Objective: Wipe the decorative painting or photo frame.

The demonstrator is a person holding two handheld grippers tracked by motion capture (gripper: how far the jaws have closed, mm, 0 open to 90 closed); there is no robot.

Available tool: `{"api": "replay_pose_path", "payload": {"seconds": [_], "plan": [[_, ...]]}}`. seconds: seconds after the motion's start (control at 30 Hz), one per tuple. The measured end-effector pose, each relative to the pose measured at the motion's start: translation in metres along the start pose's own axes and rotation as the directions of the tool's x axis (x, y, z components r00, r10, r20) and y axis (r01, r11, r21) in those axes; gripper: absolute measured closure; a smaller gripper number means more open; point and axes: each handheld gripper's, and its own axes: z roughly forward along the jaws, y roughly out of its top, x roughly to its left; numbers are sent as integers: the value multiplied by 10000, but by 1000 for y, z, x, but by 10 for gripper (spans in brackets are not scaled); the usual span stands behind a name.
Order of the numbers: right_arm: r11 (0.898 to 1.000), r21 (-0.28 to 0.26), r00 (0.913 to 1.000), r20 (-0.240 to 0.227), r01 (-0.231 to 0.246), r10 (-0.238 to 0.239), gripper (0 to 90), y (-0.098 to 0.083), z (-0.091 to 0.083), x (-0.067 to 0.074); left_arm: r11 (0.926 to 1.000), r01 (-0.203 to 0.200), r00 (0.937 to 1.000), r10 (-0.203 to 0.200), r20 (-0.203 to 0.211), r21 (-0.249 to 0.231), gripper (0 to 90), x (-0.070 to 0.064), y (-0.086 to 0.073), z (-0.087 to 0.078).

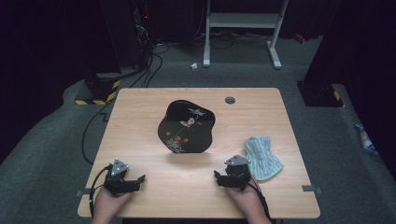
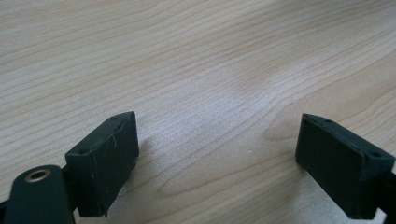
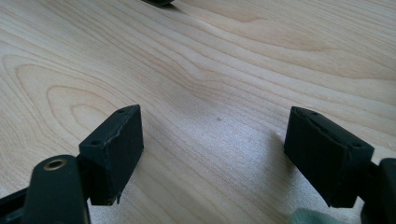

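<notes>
A black lacquered tray with a wavy rim and painted flowers lies in the middle of the wooden table. At the front left, my left gripper rests low over bare wood, its jaws wide apart with nothing between them. My right gripper sits at the front right, also open over bare wood. Beside the right gripper lies a pale blue-green knitted cloth. A corner of this cloth peeks in under the right jaw, and the tray's edge shows far ahead.
A small grey cable grommet is set in the table's far edge. Cables trail from both grippers toward the front edge. Beyond the table stand a white frame and dark equipment on a grey floor.
</notes>
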Motion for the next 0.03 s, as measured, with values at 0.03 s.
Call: {"api": "replay_pose_path", "payload": {"seconds": [0.03], "plan": [[10000, 2, 10000, 5, -5, 5, 194, 0, 0, 0, 10000, -4, 10000, 4, -4, -1, 134, 0, 0, 0]]}}
